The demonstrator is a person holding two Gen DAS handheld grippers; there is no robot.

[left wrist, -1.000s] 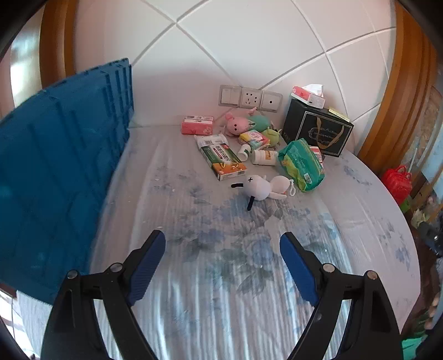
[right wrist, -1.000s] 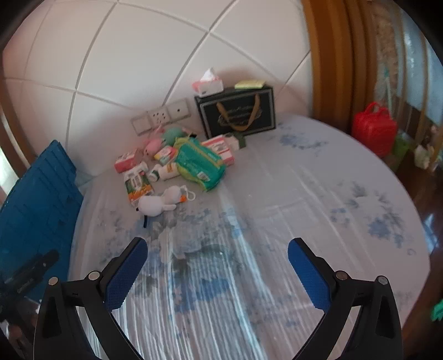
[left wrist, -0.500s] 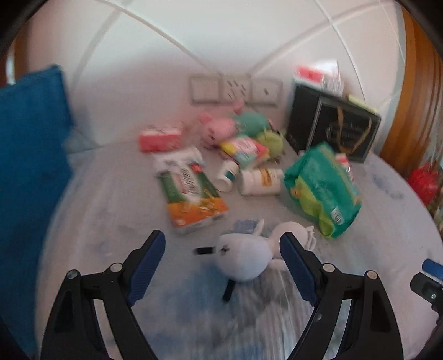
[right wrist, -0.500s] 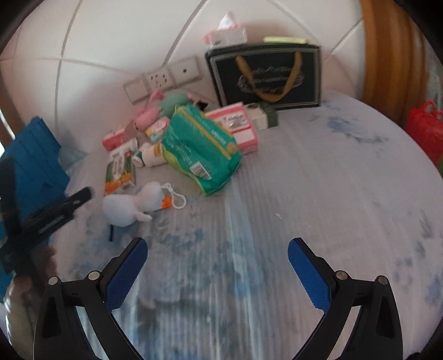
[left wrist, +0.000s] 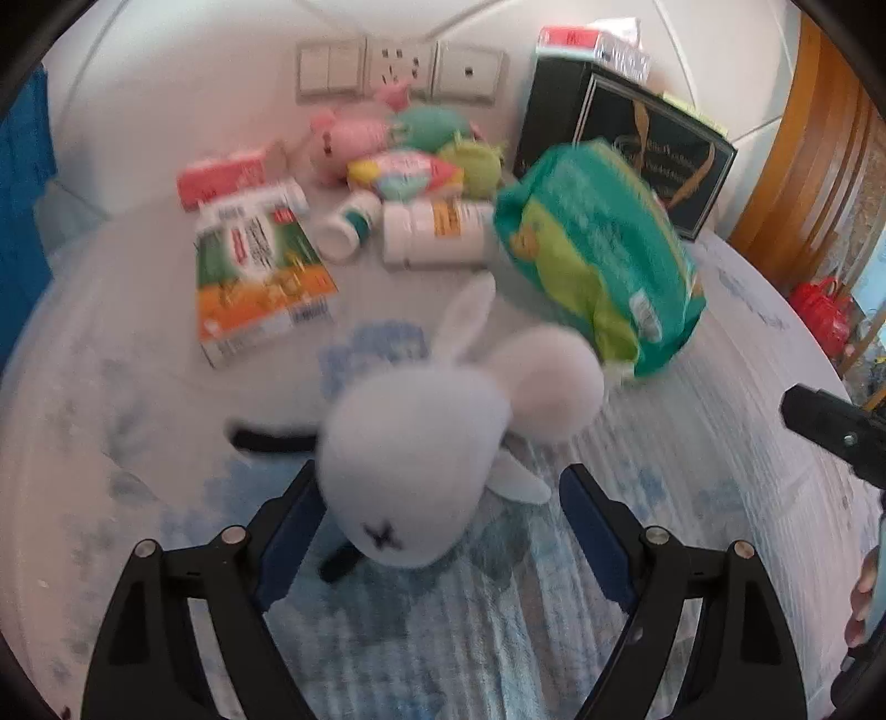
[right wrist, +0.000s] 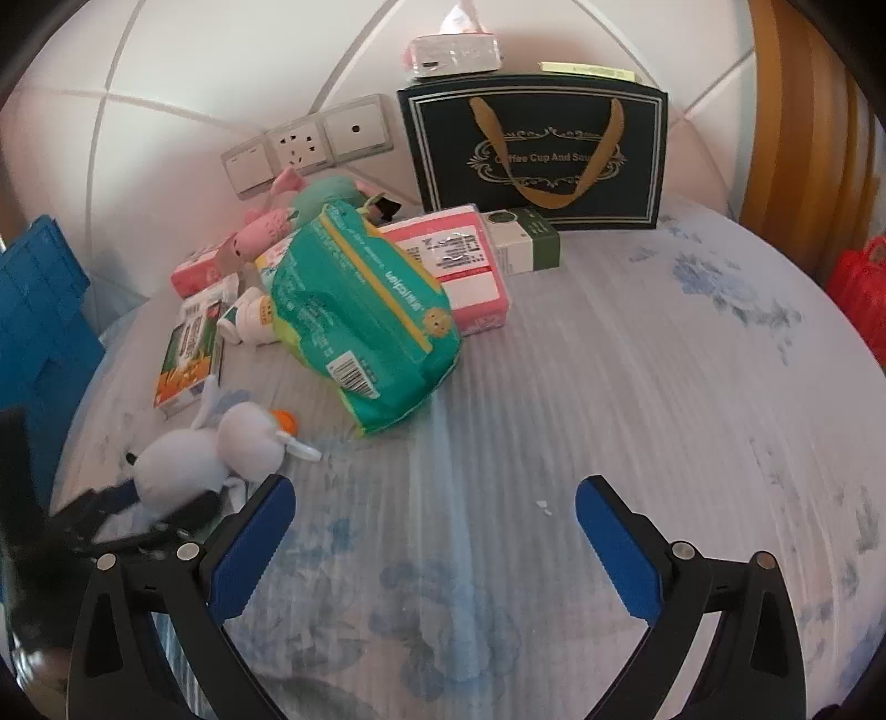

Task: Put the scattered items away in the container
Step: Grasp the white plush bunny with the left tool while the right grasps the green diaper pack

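Observation:
A white plush rabbit (left wrist: 421,443) lies on the bed, its head between the open fingers of my left gripper (left wrist: 437,526); whether the pads touch it I cannot tell. It also shows in the right wrist view (right wrist: 188,465), with the left gripper (right wrist: 144,509) around it. My right gripper (right wrist: 432,543) is open and empty over bare sheet. A green diaper pack (right wrist: 360,310), an orange-green box (left wrist: 255,282), a white bottle (left wrist: 432,232), a pink box (right wrist: 465,266) and pink and green plush toys (left wrist: 387,133) lie behind. The blue crate (right wrist: 39,327) stands at the left.
A black gift bag (right wrist: 537,149) with a tissue pack (right wrist: 454,52) on top stands against the headboard, beside wall sockets (right wrist: 304,144). A red basket (right wrist: 858,288) sits off the bed's right side. A white-green carton (right wrist: 526,243) lies before the bag.
My left gripper has moved forward from the near bed to the rabbit, which now sits between its fingers. My right gripper has moved forward toward the pile. Both stayed open.

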